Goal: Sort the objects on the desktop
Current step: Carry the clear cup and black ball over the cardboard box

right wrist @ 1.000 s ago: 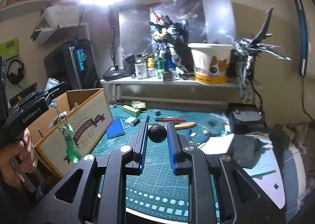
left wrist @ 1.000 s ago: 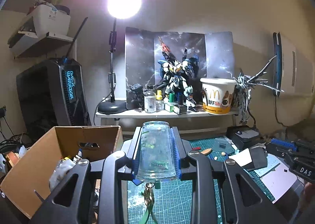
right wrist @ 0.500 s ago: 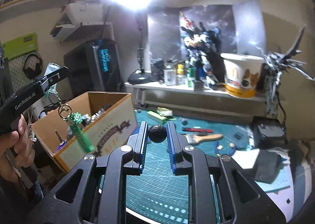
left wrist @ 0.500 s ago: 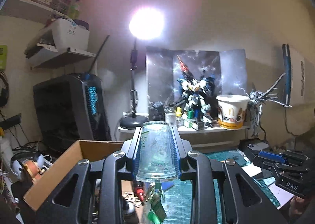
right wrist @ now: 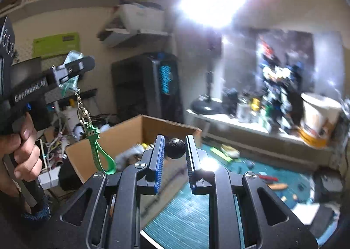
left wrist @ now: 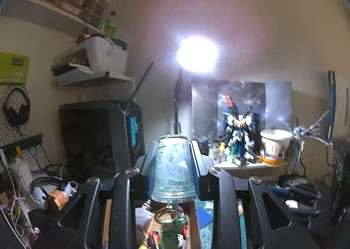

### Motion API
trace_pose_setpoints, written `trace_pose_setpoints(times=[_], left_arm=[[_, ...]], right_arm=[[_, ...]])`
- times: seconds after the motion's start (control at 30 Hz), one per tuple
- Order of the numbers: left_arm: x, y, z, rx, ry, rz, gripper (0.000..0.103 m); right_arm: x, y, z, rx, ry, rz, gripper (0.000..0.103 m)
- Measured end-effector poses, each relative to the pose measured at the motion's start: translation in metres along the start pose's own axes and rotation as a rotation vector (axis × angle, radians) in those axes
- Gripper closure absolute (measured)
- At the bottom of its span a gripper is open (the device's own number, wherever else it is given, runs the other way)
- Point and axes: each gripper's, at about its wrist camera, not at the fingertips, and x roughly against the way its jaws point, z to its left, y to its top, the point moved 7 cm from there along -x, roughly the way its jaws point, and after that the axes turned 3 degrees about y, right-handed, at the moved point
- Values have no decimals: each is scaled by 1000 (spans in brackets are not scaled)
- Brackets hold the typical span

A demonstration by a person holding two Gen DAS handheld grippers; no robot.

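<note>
Nearest the right wrist camera, the right gripper [right wrist: 174, 149] is clenched on a small black matte ball [right wrist: 175, 147], pinched between its blue ribbed pads [right wrist: 159, 154]. Directly beyond and below the ball lies the open brown cardboard box [right wrist: 140, 130], already holding mixed small items; the ball sits roughly over the box's near right corner, so a short advance toward the box's middle would precede any release.

To the left in the same view, a hand [right wrist: 24, 150] carries the left gripper [right wrist: 72, 69], which grasps a clear glittery plastic keychain charm [left wrist: 174, 170]. From the charm a metal ring and chain drop to a green strap tag [right wrist: 98, 150], hanging vertically along its long axis over the box's left edge. In the left wrist view the box interior shows below the charm, though blur makes its contents hard to tell apart.

Both held things thus lie above or at the box rim; the left gripper appears nearer its centre.

Farther off, the green cutting mat [right wrist: 186, 216] covers the desk, and a white paper bucket [right wrist: 319, 122] stands on a rear shelf.
</note>
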Motion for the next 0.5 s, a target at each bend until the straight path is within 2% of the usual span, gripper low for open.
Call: trace_pose_setpoints(times=[0.2,0.33,0.5], left_arm=[[-19,11,25,-8,34,47,75],[-48,3,43,-21,61,137,75],[-91,-29,61,-73,95,296,75]], right_arm=[[-34,23,31,69,78,8,85],[-66,31,43,104,107,45,85],[-115,28,51,134,153,141,85]])
